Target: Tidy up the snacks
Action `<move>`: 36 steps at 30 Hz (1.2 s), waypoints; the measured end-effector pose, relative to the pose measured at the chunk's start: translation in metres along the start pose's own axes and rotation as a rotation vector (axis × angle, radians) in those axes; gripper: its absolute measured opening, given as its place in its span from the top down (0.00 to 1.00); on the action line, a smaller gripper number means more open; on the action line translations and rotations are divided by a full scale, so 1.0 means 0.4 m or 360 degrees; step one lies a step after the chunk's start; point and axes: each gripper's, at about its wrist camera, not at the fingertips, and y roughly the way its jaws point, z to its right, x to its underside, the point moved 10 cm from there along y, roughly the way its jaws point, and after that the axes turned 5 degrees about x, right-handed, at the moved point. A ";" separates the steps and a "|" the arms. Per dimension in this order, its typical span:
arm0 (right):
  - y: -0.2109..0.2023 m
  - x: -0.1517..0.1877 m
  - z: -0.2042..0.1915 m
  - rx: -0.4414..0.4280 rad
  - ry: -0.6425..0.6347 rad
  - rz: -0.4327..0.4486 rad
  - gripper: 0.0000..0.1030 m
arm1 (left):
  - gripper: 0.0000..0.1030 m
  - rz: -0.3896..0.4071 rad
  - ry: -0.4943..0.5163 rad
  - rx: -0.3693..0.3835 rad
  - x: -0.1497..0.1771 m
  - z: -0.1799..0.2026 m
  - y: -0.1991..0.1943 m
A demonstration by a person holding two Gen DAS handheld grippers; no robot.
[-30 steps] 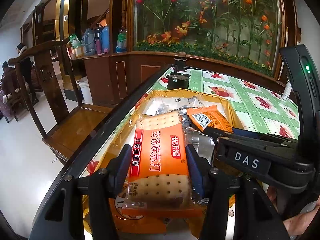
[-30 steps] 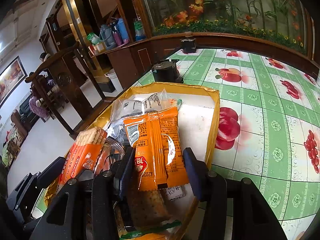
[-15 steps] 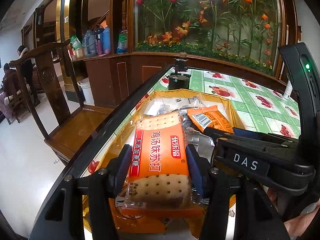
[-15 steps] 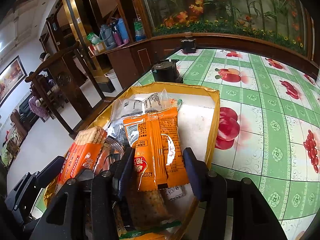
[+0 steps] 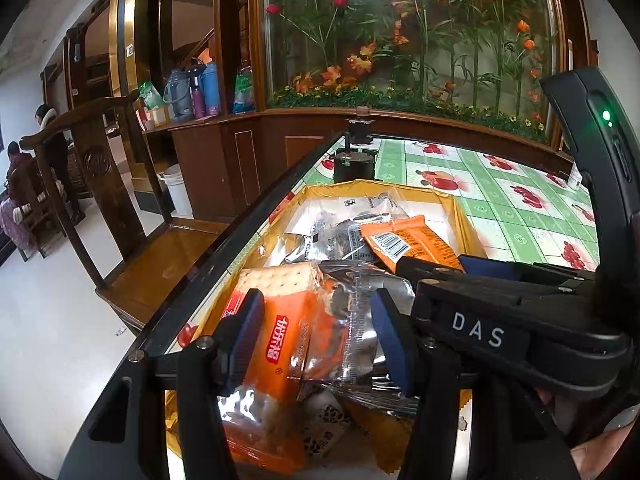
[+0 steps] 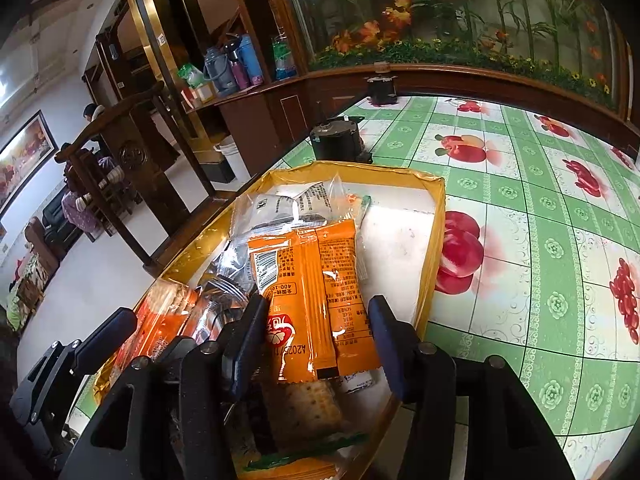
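Observation:
A yellow-walled tray (image 5: 460,216) on the table holds a heap of snack packs. In the left wrist view, an orange cracker pack (image 5: 292,320) lies tipped on its side in the heap, with a silver packet (image 5: 360,304) beside it. My left gripper (image 5: 316,344) straddles both, and its pads stand loose of them. In the right wrist view, my right gripper (image 6: 316,336) has its jaws opening around an orange snack packet (image 6: 316,280). The packet rests on crackers in the tray (image 6: 436,240). The cracker pack (image 6: 160,312) shows at lower left.
Clear and silver wrappers (image 5: 352,216) fill the tray's far end. A black device (image 6: 340,144) stands just beyond it on the green fruit-print tablecloth (image 6: 520,208). The table's dark edge (image 5: 240,248) runs on the left, with a wooden chair (image 5: 100,168) beyond. People (image 5: 16,184) sit far left.
The cracker pack, held flat between the left fingers before, has tipped onto its side and sunk leftward into the heap. The right fingers have spread slightly; the orange packet stays put.

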 end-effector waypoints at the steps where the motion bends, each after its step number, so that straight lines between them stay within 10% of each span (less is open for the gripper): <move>1: -0.001 0.001 0.000 -0.0004 0.0001 -0.0002 0.44 | 0.47 0.0001 0.0007 0.0000 -0.001 0.004 0.002; 36: -0.098 0.004 0.020 -0.0087 0.0082 0.0094 0.27 | 0.14 0.0038 0.0058 -0.0101 -0.011 -0.004 -0.036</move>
